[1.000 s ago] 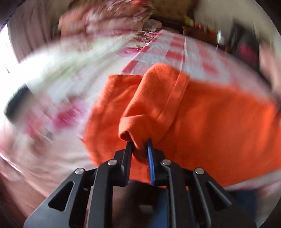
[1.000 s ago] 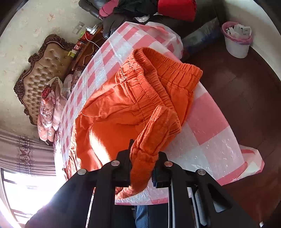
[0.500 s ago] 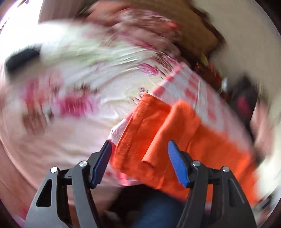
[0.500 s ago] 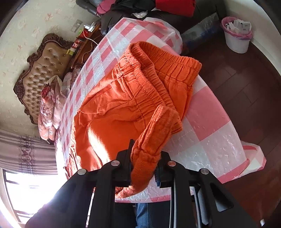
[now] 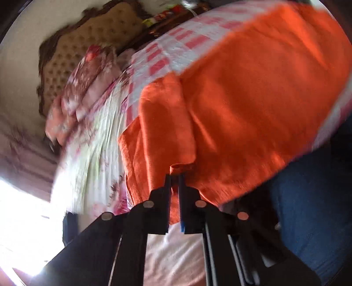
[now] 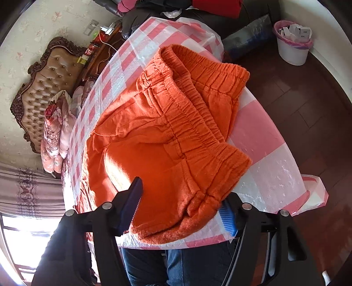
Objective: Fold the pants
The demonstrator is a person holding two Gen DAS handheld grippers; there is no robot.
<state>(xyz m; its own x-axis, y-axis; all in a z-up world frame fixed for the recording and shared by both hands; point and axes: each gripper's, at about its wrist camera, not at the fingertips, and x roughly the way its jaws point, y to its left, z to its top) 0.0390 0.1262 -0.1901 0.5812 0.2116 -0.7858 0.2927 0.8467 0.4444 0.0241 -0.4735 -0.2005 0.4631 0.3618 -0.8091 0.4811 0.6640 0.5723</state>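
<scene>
Orange pants (image 6: 167,136) lie folded on a pink-and-white checked tablecloth (image 6: 266,154), elastic waistband towards the right. My right gripper (image 6: 180,194) hangs over their near edge. Its jaws are opening, and the waistband corner lies loose between them with neither pad pressing on it. In the left wrist view the pants (image 5: 253,99) fill the upper right. My left gripper (image 5: 175,176) is shut on a small fold at their near hem, and orange cloth shows between its fingers.
A white bin (image 6: 292,44) with a pink liner stands on the dark wood floor at the far right. A tufted headboard (image 6: 44,88) and floral bedding (image 6: 55,132) are to the left. Piled clothes (image 6: 198,6) lie beyond the table. A person's jeans (image 6: 176,264) are below me.
The right gripper opened and the waistband corner dropped flat onto the pants. The left gripper let go of one fold, swung over and shut on the near hem.
</scene>
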